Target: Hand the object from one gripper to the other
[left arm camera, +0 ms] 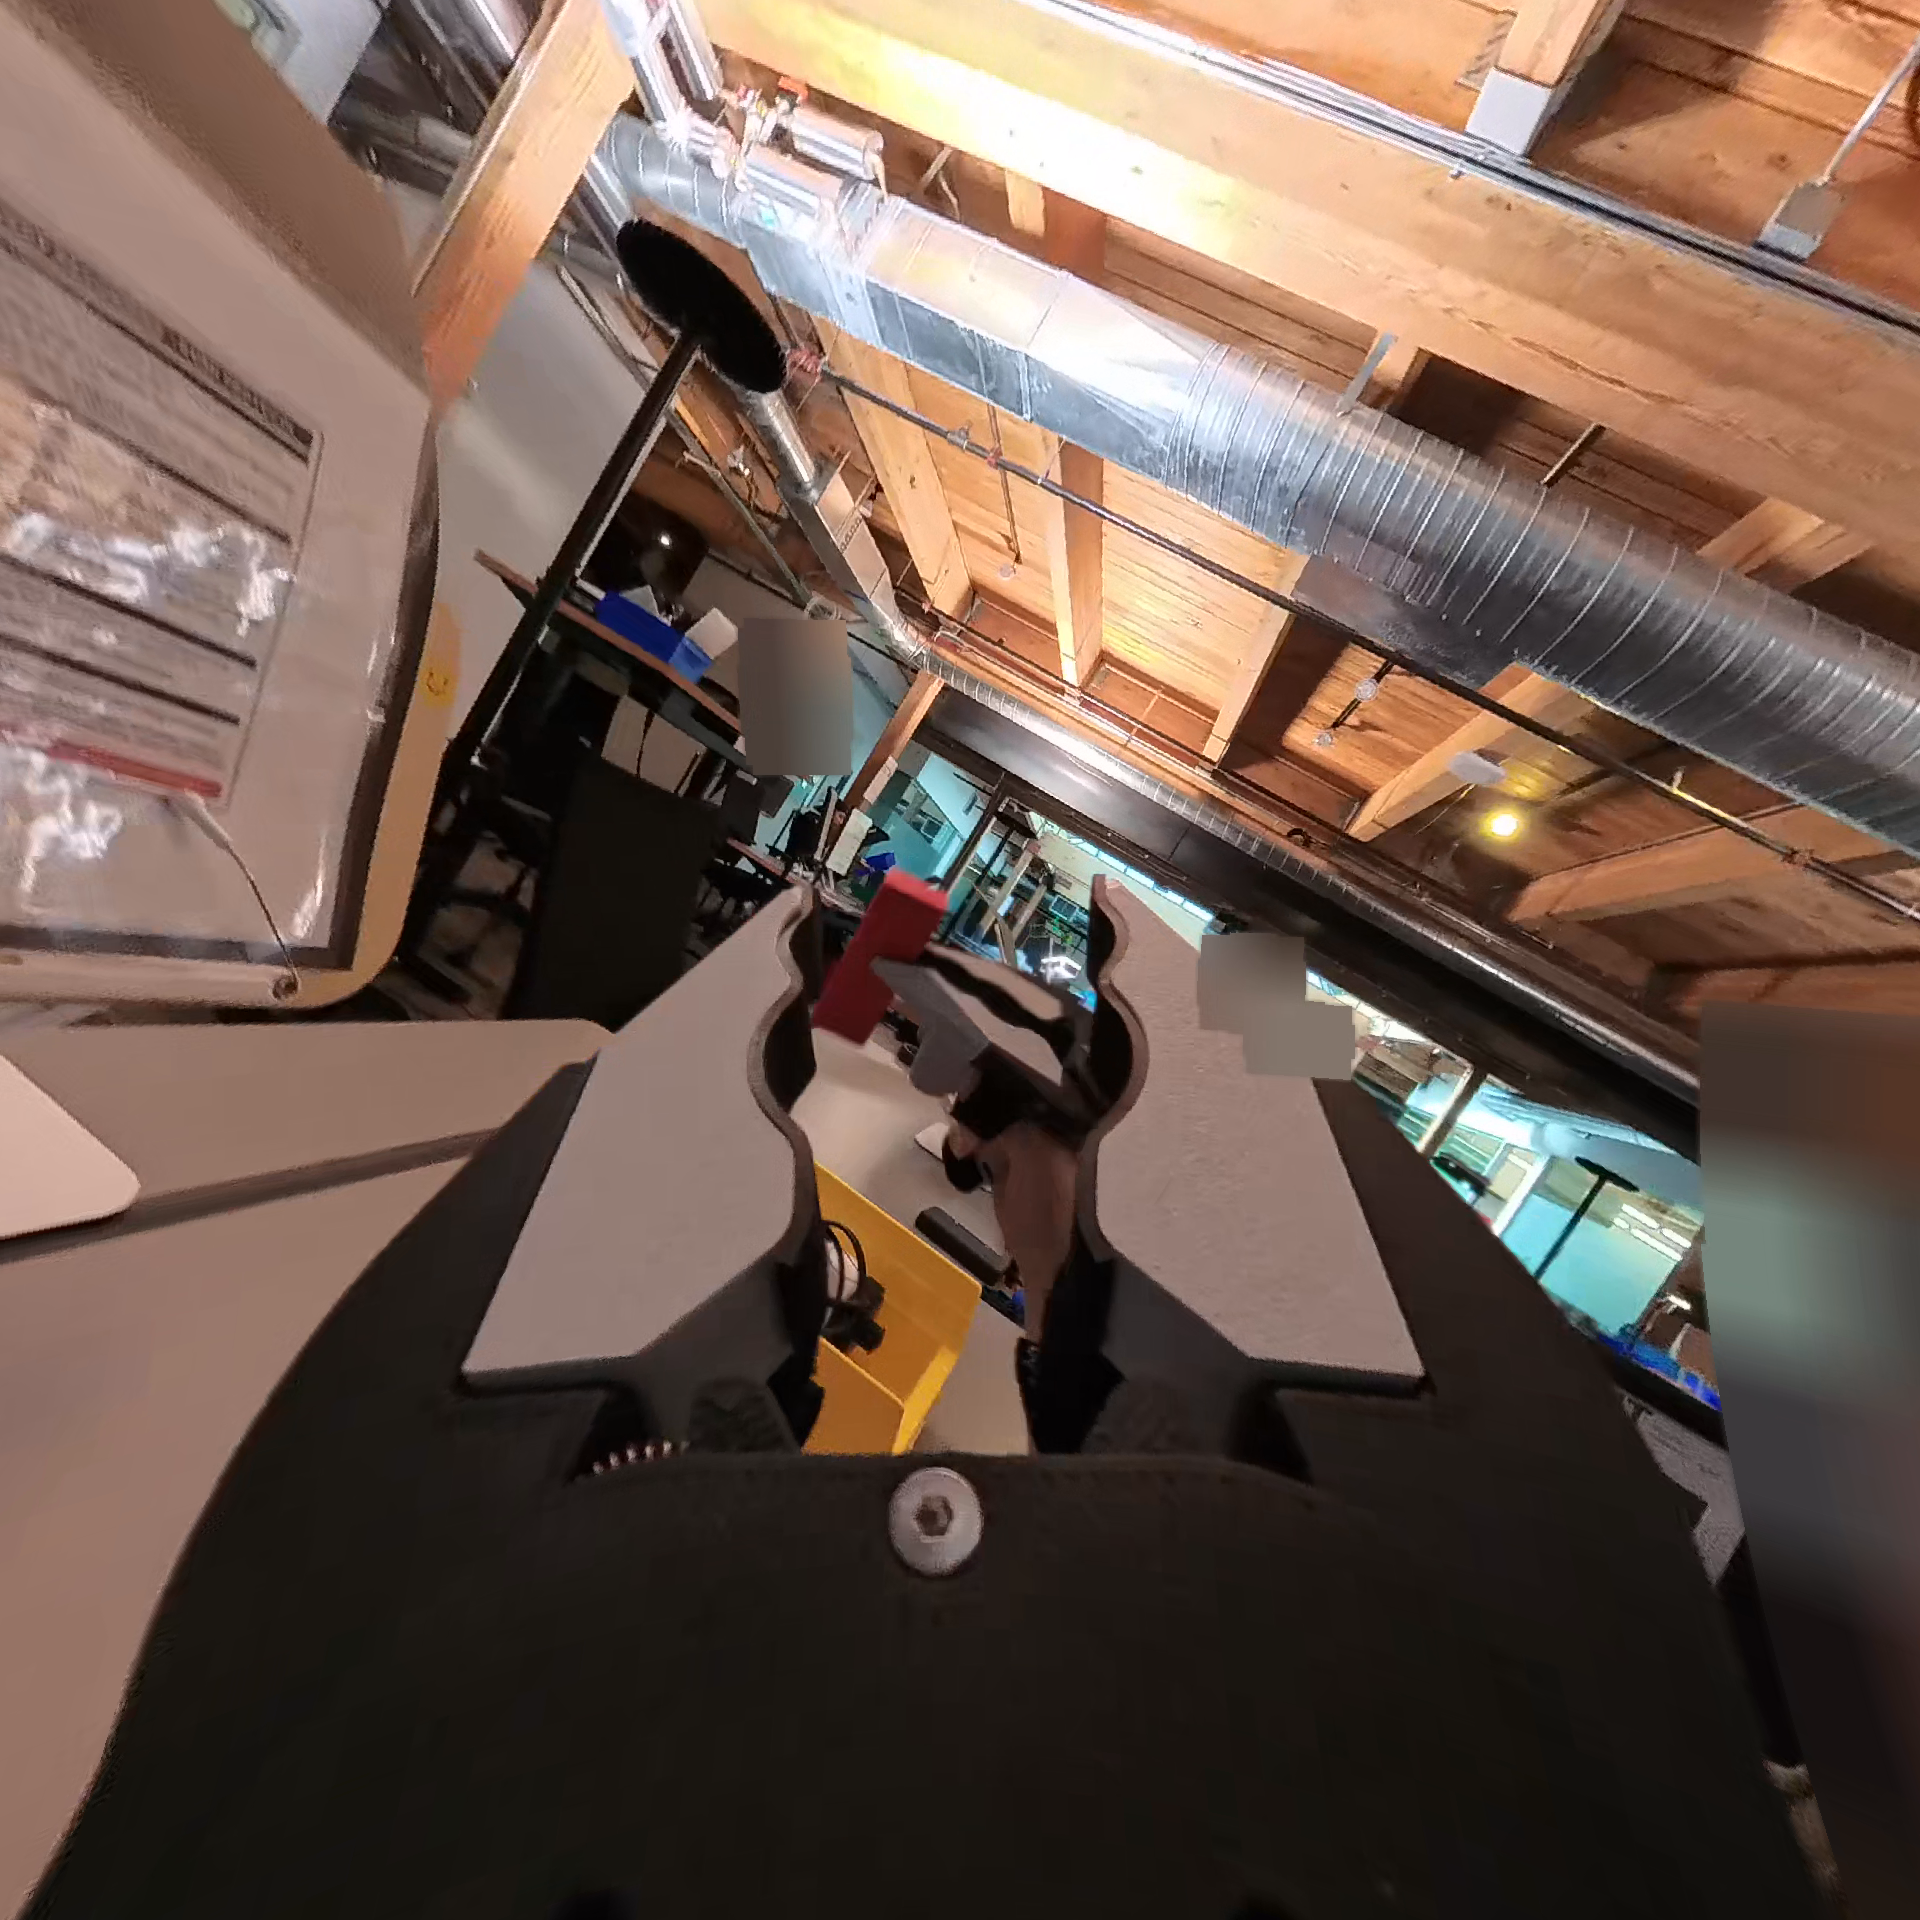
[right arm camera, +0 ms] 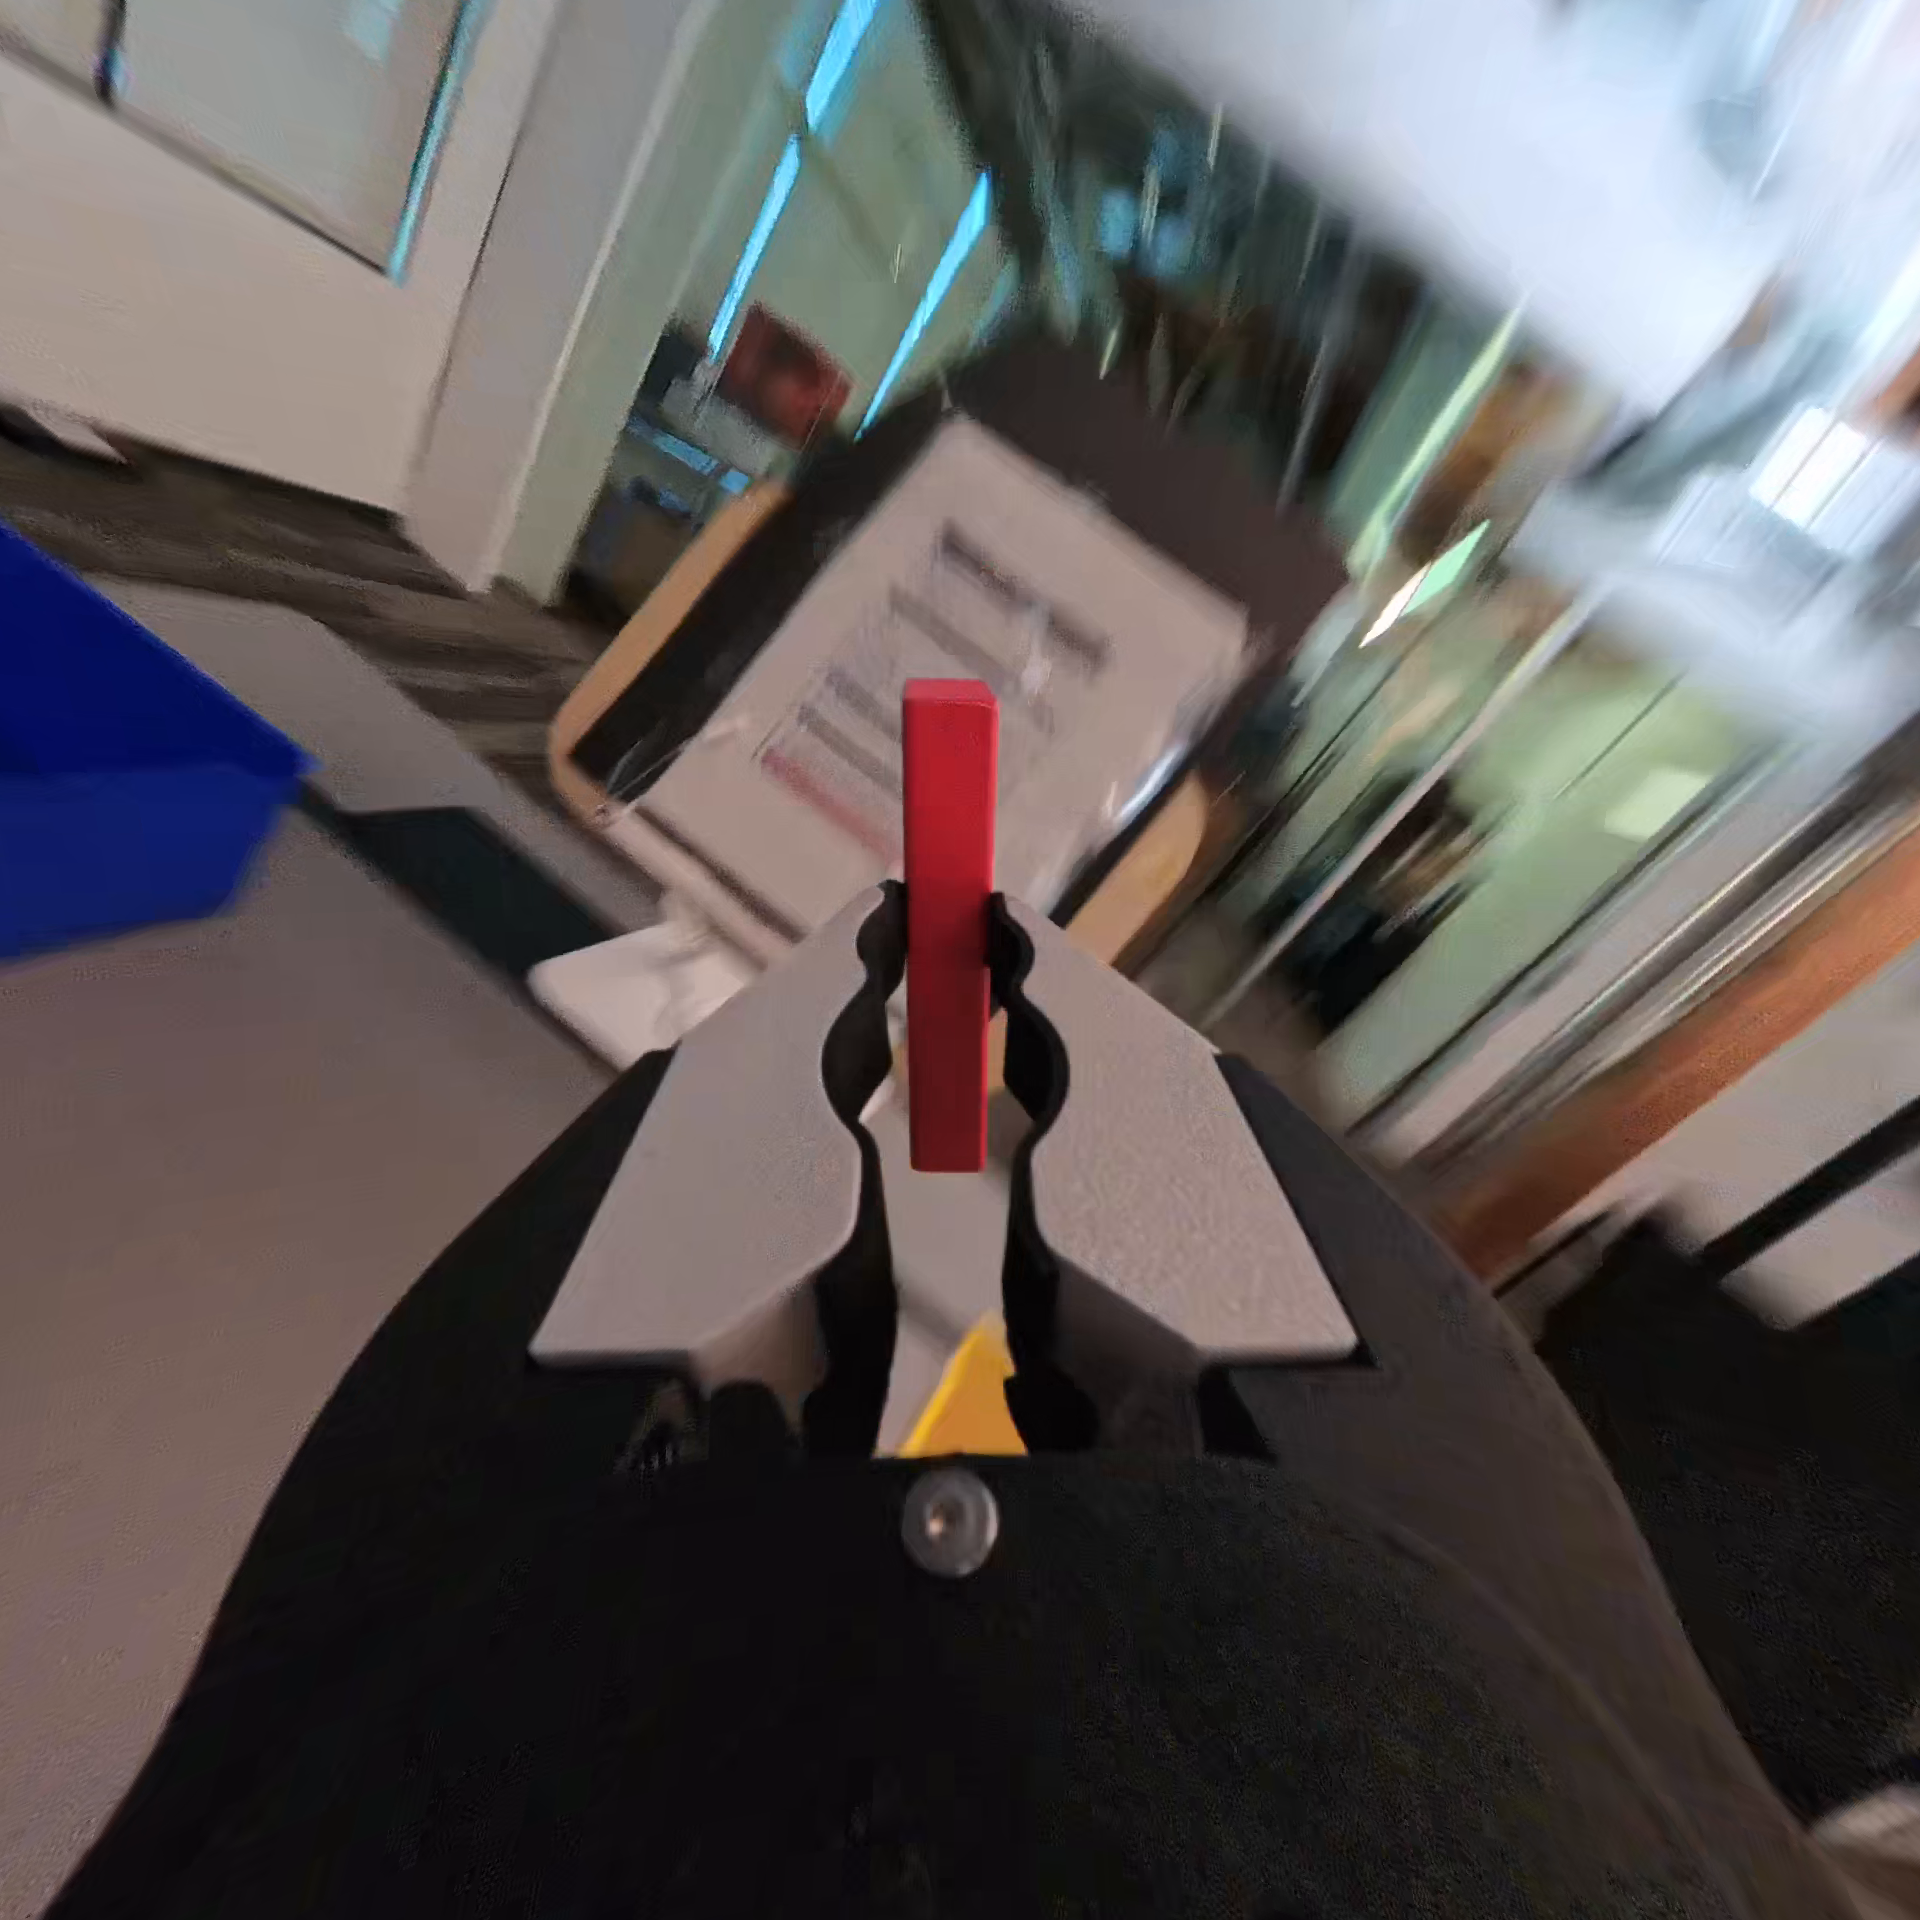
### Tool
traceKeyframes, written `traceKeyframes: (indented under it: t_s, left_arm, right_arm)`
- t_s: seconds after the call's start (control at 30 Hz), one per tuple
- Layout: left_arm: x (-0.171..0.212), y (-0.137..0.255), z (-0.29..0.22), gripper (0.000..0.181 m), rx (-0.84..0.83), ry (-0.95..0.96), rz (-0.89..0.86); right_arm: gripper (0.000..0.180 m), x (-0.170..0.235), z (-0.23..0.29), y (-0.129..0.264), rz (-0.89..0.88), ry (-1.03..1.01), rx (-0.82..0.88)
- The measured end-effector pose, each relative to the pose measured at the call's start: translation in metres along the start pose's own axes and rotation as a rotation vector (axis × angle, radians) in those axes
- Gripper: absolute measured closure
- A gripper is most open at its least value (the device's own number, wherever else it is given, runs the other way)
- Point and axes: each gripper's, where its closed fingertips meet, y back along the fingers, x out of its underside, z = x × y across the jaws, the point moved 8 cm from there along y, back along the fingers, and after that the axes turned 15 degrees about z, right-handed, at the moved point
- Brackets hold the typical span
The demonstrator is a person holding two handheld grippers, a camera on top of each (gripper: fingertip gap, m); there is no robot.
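Note:
A long red block [right arm camera: 948, 790] stands upright between the fingers of my right gripper [right arm camera: 945, 906], which is shut on its lower half. In the left wrist view my left gripper [left arm camera: 951, 902] is open, with a wide gap between its tips. The red block [left arm camera: 883, 951] shows in that gap, nearer the left finger and touching neither finger. The right gripper [left arm camera: 902, 987] holds it from the far side, and one of its grey fingers [left arm camera: 951, 1023] shows behind the block. I cannot tell how deep the block sits between the left fingers.
A yellow bin [left arm camera: 899, 1320] sits on the grey table [left arm camera: 208, 1351] below the grippers, and a blue bin [right arm camera: 104, 790] is at the left in the right wrist view. A sign board with a laminated sheet [left arm camera: 156, 623] stands close by, next to a black pole stand [left arm camera: 696, 301].

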Motion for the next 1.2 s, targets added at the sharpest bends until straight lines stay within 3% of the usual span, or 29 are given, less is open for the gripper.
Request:
traceKeyframes:
  t_s: [0.1,0.17,0.3,0.37,0.53,0.67,0.8,0.93,1.03,1.2]
  left_arm:
    - [-0.011,0.015,-0.006,0.136,-0.012,-0.041,-0.009]
    - [-0.015,0.023,-0.007,0.136,-0.028,-0.055,-0.007]
    - [-0.021,0.033,-0.007,0.138,-0.015,-0.041,-0.012]
    - [-0.022,0.036,-0.005,0.139,-0.006,-0.033,-0.010]
    - [-0.023,0.039,0.000,0.140,0.005,-0.004,0.000]
    - [-0.027,0.048,0.001,0.139,0.017,-0.011,0.002]
    - [-0.033,0.067,0.001,0.136,-0.079,-0.103,0.088]
    - [-0.034,0.095,0.012,0.138,-0.368,-0.230,0.198]
    - [-0.025,0.114,0.034,0.134,-0.681,-0.310,0.400]
    - [0.006,0.124,0.082,0.132,-0.934,-0.235,0.768]
  right_arm:
    - [0.166,0.059,-0.046,-0.003,0.261,-0.550,-0.359]
    - [0.166,0.107,-0.061,-0.007,0.419,-0.759,-0.444]
    - [0.166,0.182,-0.068,-0.010,0.682,-0.933,-0.511]
    - [0.166,0.203,-0.064,-0.012,0.751,-1.004,-0.557]
    - [0.164,0.241,-0.055,-0.017,0.960,-0.964,-0.514]
    - [0.154,0.240,-0.057,-0.016,0.961,-0.934,-0.505]
    - [0.142,0.207,-0.079,-0.004,0.796,-0.841,-0.369]
    - [0.141,0.151,-0.098,0.016,0.475,-0.763,-0.269]
    - [0.142,0.117,-0.104,0.030,0.270,-0.728,-0.214]
    - [0.143,0.094,-0.100,0.036,0.152,-0.706,-0.222]
